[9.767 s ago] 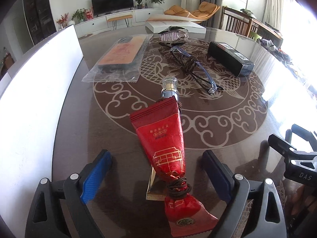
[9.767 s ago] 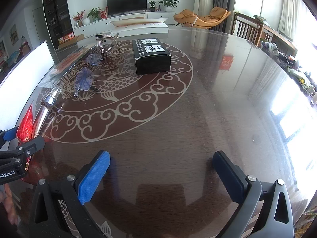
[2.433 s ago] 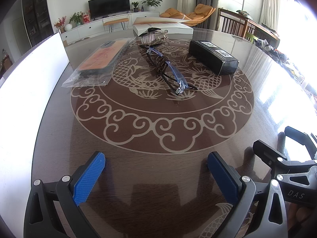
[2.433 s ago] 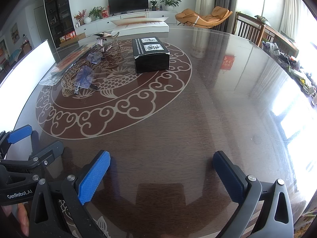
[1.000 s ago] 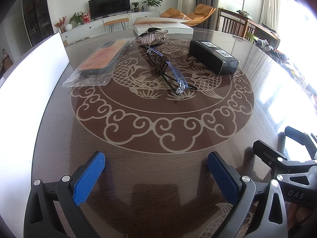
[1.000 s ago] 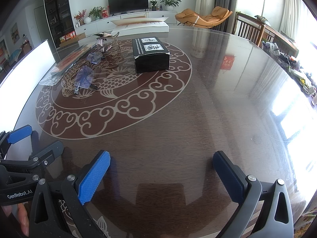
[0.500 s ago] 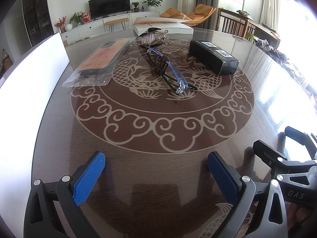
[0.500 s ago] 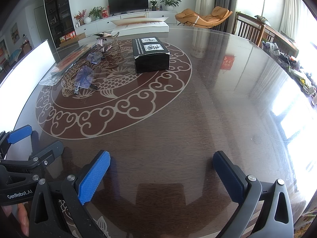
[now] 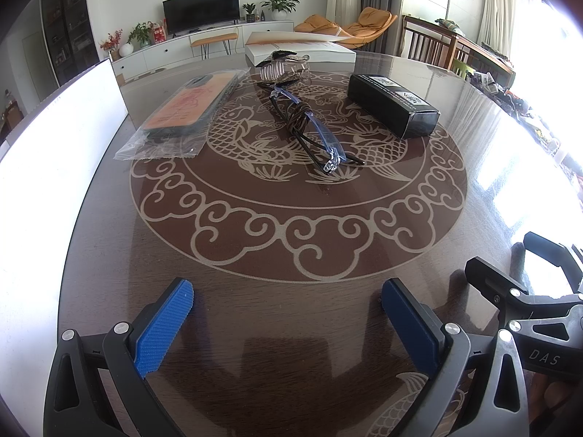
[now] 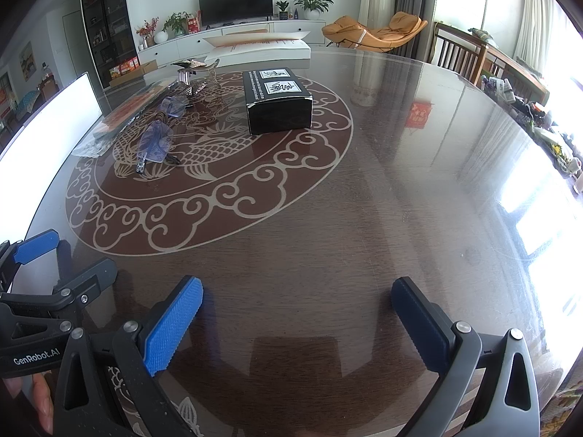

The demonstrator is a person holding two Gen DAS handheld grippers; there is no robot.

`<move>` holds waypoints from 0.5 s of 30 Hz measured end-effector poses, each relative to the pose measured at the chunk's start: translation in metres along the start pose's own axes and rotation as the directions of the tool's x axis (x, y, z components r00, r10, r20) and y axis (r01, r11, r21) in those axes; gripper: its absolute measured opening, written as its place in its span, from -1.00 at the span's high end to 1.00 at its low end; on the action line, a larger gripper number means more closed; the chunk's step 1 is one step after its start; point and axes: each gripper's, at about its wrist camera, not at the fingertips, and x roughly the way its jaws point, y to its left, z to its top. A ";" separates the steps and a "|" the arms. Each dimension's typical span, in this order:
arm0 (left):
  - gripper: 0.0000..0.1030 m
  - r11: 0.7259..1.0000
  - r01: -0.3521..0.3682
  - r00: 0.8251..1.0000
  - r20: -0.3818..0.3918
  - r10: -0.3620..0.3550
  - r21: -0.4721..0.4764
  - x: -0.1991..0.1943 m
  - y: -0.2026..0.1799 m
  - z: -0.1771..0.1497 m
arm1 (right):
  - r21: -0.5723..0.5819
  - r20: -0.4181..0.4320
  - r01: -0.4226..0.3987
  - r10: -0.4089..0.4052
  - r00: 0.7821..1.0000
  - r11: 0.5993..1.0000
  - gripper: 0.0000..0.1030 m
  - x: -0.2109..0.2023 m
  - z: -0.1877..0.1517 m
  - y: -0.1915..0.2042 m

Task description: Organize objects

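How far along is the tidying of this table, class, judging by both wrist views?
Done: nothing here proves a finished step. In hand: nothing; the left gripper and right gripper hover over bare table, jaws open and empty. Left: the bagged phone case, the glasses, the black box and the silver ornament lie loosely around the carp pattern.

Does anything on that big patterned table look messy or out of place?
Only slightly: the blue-framed glasses have a brown cord bunched around them, lying askew between the bagged orange phone case and the black rectangular box. Nothing spilled or broken.
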 end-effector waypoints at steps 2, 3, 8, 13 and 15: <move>-1.00 1.000 0.000 1.000 0.000 0.000 0.000 0.000 0.000 0.000 | 0.000 0.000 0.000 0.000 1.000 1.000 -1.00 0.000 0.000 0.000; -1.00 1.000 0.000 1.000 -0.001 0.000 0.001 0.000 0.000 0.000 | 0.000 0.000 0.000 0.000 1.000 1.000 -1.00 0.000 0.000 0.000; -1.00 0.998 0.062 0.998 -0.026 -0.062 0.002 0.000 0.004 0.009 | 0.001 0.000 -0.002 0.002 1.000 1.000 -1.00 0.000 0.000 0.000; -1.00 0.998 0.063 0.997 0.037 -0.063 -0.002 0.000 0.002 0.052 | 0.001 0.000 -0.002 0.002 1.000 1.000 -1.00 0.000 0.000 0.000; -1.00 0.999 0.049 0.998 0.036 -0.049 -0.002 0.012 0.000 0.078 | 0.001 0.000 -0.002 0.002 1.000 1.000 -1.00 0.000 0.001 0.000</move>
